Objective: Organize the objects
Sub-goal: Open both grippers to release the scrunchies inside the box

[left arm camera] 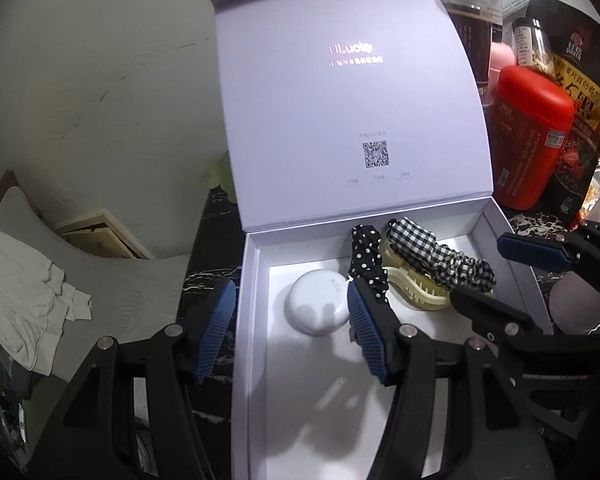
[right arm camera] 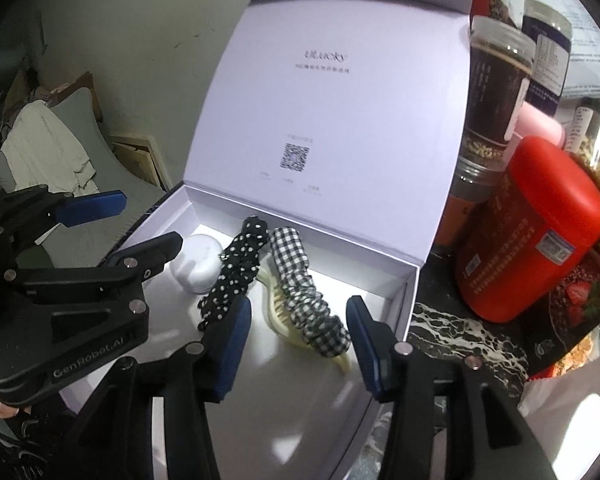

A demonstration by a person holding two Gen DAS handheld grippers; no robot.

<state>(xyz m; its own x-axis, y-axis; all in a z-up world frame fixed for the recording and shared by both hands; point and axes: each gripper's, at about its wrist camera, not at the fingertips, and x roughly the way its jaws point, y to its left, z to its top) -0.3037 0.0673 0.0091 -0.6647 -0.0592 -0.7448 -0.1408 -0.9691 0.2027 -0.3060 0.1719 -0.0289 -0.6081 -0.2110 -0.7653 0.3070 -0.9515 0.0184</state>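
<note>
A white box [left arm camera: 253, 280] [right arm camera: 414, 300] stands open with its lid [left arm camera: 340, 100] [right arm camera: 340, 100] upright at the back. Inside lie a round white case [left arm camera: 316, 304] [right arm camera: 200, 264], a black polka-dot hair clip [left arm camera: 366, 260] [right arm camera: 240, 260] and a black-and-white checked hair clip [left arm camera: 432, 256] [right arm camera: 304, 300] on a cream claw [left arm camera: 416, 292] [right arm camera: 276, 312]. My left gripper [left arm camera: 290, 296] [right arm camera: 150, 220] hovers open over the box's left side, above the white case and apart from it. My right gripper [right arm camera: 299, 306] [left arm camera: 478, 270] hovers open above the checked clip without touching it.
A red canister [left arm camera: 528, 136] [right arm camera: 532, 232], dark jars [right arm camera: 496, 92] and a black food bag [left arm camera: 580, 120] crowd the right of the box on a dark marbled counter [right arm camera: 460, 332]. A pale cloth [left arm camera: 28, 300] lies on a grey seat at the left, below the counter.
</note>
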